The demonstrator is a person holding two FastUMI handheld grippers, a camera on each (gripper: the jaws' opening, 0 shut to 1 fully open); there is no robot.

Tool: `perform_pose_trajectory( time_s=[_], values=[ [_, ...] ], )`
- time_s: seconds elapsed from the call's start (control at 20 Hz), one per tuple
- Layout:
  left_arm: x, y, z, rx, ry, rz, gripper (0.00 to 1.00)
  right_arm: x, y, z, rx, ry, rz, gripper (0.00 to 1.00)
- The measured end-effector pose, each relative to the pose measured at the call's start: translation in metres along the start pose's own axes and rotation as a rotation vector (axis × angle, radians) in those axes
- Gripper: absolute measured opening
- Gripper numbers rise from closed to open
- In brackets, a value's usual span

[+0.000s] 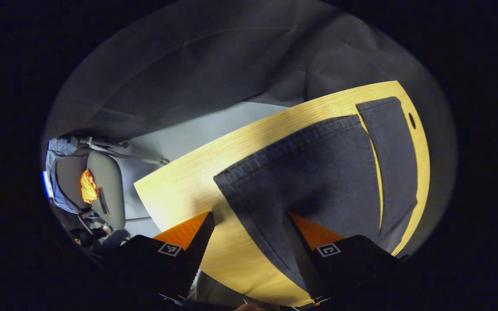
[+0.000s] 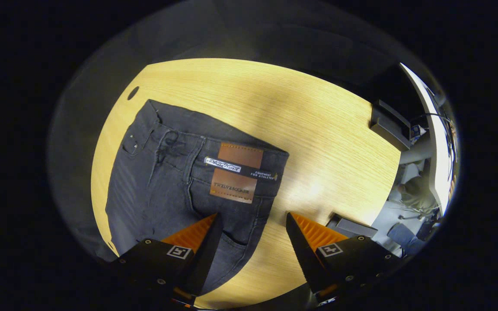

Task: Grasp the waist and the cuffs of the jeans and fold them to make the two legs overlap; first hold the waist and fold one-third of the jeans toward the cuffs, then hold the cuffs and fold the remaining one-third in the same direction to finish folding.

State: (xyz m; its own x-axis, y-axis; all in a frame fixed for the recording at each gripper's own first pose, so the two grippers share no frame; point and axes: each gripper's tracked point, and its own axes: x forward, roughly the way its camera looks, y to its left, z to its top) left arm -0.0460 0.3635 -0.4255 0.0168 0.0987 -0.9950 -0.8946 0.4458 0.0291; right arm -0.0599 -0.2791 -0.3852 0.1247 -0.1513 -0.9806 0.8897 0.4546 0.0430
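Note:
Dark jeans lie flat on a light wooden table. In the left gripper view the cuff end of the jeans (image 1: 318, 172) shows two legs side by side with a narrow gap between them. My left gripper (image 1: 249, 224) is open above the near leg's edge, one finger over bare wood and the other over the denim. In the right gripper view the waist of the jeans (image 2: 197, 172) with its brown patch (image 2: 236, 172) lies ahead. My right gripper (image 2: 252, 224) hangs open over the waist's right corner, holding nothing.
The wooden table (image 2: 318, 129) has bare surface to the right of the waist and a small hole (image 2: 132, 92) near its far left corner. A grey chair (image 1: 102, 190) stands on the floor beyond the table's edge. Dark boxes (image 2: 387, 123) sit at the right edge.

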Motion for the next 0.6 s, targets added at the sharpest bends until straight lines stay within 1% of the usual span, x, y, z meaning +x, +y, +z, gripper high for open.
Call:
perform_pose_trajectory(
  time_s=[0.15,0.2,0.3,0.35,0.4,0.45,0.5,0.55,0.6],
  values=[
    [0.001,-0.002,0.001,-0.015,0.032,0.007,0.96,0.003,0.001,-0.001,-0.058,-0.007,-0.1,0.87],
    [0.001,-0.003,0.001,-0.019,0.036,0.008,0.96,0.005,0.006,0.001,-0.067,-0.009,-0.101,0.85],
    [0.0,-0.006,0.001,-0.02,0.028,0.009,0.97,0.005,0.01,-0.002,-0.036,0.026,-0.103,0.76],
    [0.0,-0.008,0.002,-0.017,0.021,0.009,0.95,0.003,0.01,-0.001,-0.019,0.038,-0.097,0.7],
    [-0.001,-0.011,0.004,-0.015,0.015,0.006,0.91,0.009,0.009,-0.002,-0.024,0.048,-0.084,0.67],
    [-0.001,-0.016,0.004,0.013,0.017,-0.001,0.81,0.005,0.012,-0.003,-0.023,0.063,-0.033,0.63],
    [-0.002,-0.02,0.005,0.052,0.006,-0.007,0.75,0.008,0.019,-0.006,0.048,0.081,0.016,0.38],
    [-0.003,-0.026,0.009,0.089,-0.011,-0.026,0.51,0.01,0.027,0.0,0.081,0.073,0.05,0.13],
    [-0.002,-0.033,0.012,0.1,-0.043,-0.047,0.27,0.011,0.029,-0.001,0.086,0.107,0.096,0.13]
  ],
)
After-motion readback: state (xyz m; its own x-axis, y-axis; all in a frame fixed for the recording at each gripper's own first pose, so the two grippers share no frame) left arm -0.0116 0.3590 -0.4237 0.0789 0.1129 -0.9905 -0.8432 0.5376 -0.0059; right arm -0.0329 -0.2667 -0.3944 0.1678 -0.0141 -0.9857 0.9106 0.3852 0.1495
